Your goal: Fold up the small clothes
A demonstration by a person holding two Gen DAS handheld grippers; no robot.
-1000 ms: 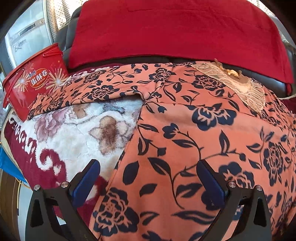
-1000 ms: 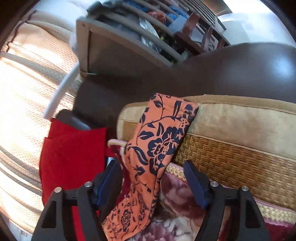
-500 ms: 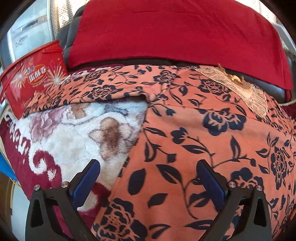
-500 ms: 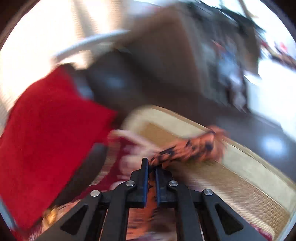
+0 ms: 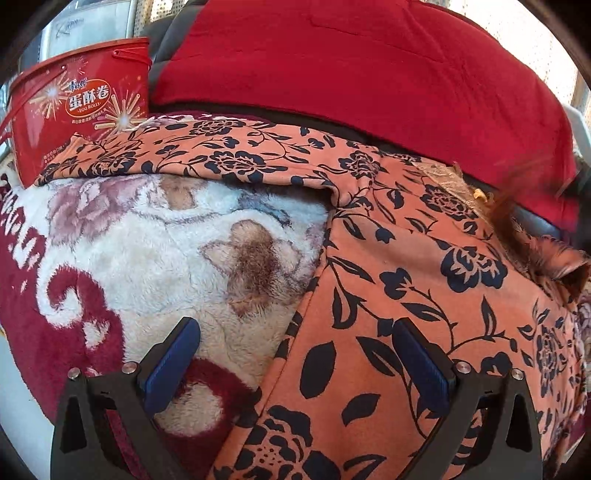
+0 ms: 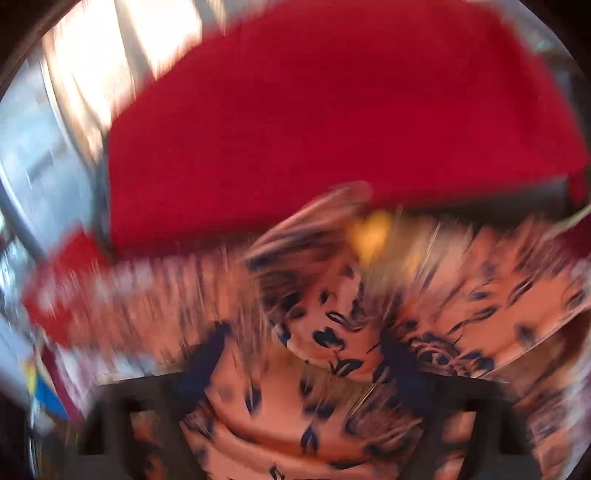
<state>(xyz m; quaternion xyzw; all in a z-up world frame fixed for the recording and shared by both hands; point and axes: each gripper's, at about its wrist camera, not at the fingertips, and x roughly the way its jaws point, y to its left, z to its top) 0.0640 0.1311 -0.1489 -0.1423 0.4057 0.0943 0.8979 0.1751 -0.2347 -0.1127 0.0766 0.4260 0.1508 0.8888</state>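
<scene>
Readable text appears in the left wrist view only.

1. Red tub (image 5: 79,107), upper left, standing behind the patterned cloth:
   - A brown oval label on the tub wall carries three large white Chinese characters, 蛋酥卷.
   - Directly under these, in small white capitals: "EGG ROLLS".
   - A small brand mark in white and blue sits above the left end of the oval; it is too small to read.
   - Lines of fine white print under the oval and near the tub's lower edge are illegible.

2. Grey appliance casing (image 5: 79,24), behind the tub at the top left: a slanted dark logo, partly cut off, not legible.

The right wrist view is motion-blurred; no text is readable there.
</scene>
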